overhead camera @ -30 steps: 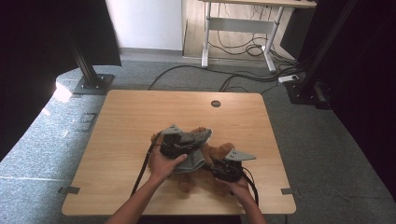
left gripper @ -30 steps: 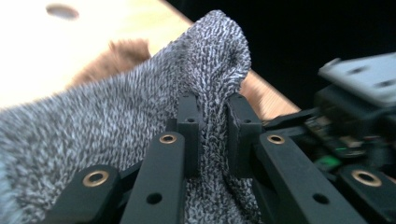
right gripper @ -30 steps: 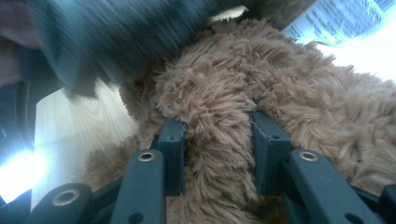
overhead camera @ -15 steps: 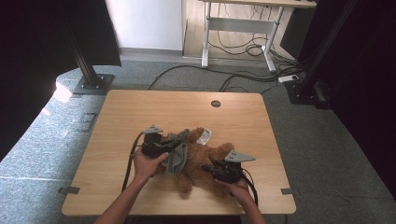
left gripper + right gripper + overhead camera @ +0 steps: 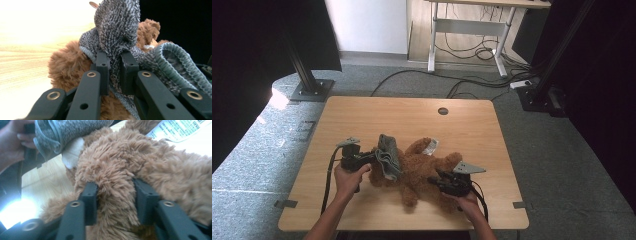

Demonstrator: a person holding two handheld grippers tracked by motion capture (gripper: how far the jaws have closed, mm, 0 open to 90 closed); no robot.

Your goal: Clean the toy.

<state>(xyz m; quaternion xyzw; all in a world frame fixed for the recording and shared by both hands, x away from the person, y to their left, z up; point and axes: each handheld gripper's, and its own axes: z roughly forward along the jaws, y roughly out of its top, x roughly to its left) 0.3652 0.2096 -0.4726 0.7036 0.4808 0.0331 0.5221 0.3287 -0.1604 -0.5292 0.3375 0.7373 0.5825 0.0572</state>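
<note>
Left gripper pinches grey knit garment; right gripper clamps teddy bear limb. Advice: anchor bear, pull knit along body, avoid snagging.

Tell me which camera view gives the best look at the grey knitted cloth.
The left gripper view: the grey knitted cloth is close up, pinched in the left gripper, weave and ribbed edge clear. The high view shows it small against the teddy bear; the right gripper view catches one corner.
</note>
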